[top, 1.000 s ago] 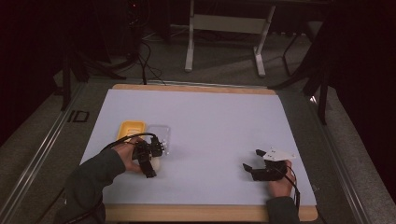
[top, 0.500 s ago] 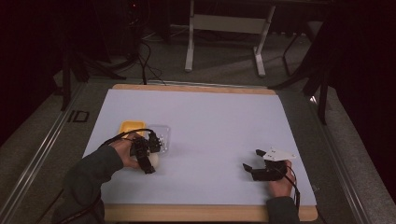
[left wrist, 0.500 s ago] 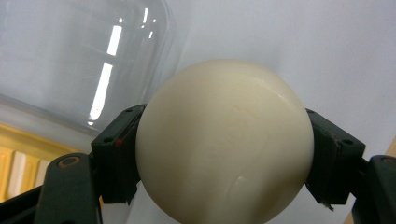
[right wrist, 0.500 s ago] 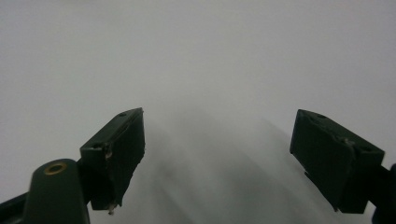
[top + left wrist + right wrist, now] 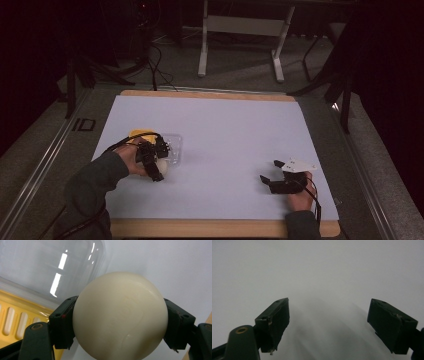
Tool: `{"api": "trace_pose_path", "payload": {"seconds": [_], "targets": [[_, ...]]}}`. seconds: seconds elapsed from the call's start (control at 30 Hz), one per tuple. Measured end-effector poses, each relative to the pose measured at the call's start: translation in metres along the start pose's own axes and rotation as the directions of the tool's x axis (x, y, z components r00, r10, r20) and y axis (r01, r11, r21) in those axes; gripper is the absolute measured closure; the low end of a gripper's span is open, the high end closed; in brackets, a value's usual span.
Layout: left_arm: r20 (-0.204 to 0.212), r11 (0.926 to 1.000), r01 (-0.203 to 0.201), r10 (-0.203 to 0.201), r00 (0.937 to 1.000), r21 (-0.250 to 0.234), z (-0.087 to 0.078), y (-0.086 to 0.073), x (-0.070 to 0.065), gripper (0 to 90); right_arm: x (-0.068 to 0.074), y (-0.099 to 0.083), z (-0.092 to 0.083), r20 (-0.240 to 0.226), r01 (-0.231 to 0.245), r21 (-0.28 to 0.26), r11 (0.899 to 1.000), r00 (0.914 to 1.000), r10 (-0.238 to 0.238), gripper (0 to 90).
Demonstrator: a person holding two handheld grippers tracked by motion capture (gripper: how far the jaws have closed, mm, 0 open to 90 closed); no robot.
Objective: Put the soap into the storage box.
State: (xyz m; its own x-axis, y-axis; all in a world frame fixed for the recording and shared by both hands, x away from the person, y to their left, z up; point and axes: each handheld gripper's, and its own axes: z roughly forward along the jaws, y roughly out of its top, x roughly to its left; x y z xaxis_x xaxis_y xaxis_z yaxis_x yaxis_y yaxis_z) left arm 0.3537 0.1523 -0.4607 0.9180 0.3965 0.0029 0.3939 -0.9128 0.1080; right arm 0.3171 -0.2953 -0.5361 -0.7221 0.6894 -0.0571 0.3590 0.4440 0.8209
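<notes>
A: Left gripper [image 5: 120, 322] status?
B: Fingers were clamped on a cream-white ball [image 5: 120, 315], one pad on each side. In the high view it sat at about 8 o'clock on the worktop [image 5: 225, 130].
A: Anything around the ball?
B: A clear plastic lid [image 5: 45, 267] and a yellow slotted tray [image 5: 15, 315] lay just behind it, toward 11 o'clock.
A: Right gripper [image 5: 329, 325]?
B: Fingers stood wide apart with nothing between them, at about 5 o'clock on the worktop.
</notes>
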Motion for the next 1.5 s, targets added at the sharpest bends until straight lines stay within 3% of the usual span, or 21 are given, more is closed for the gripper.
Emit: {"api": "trace_pose_path", "payload": {"seconds": [0.53,1.13,1.5], "targets": [[0.014,0.9984,0.045,-0.045,0.9989,-0.035,-0.006,-0.002,0.019,25.2,0.000,0.000,0.000,-0.001,0.001,0.001,1.000,1.0000,-0.001,17.6],[0.041,0.9911,0.117,-0.114,0.9926,-0.064,-0.011,-0.009,0.040,25.2,0.000,0.000,0.000,-0.001,0.001,0.001,1.000,1.0000,-0.001,17.6],[-0.018,0.9897,0.135,-0.136,0.9905,-0.048,-0.012,-0.007,0.049,25.2,0.000,0.000,0.000,0.000,0.004,0.002,1.000,1.0000,-0.004,17.6]]}}
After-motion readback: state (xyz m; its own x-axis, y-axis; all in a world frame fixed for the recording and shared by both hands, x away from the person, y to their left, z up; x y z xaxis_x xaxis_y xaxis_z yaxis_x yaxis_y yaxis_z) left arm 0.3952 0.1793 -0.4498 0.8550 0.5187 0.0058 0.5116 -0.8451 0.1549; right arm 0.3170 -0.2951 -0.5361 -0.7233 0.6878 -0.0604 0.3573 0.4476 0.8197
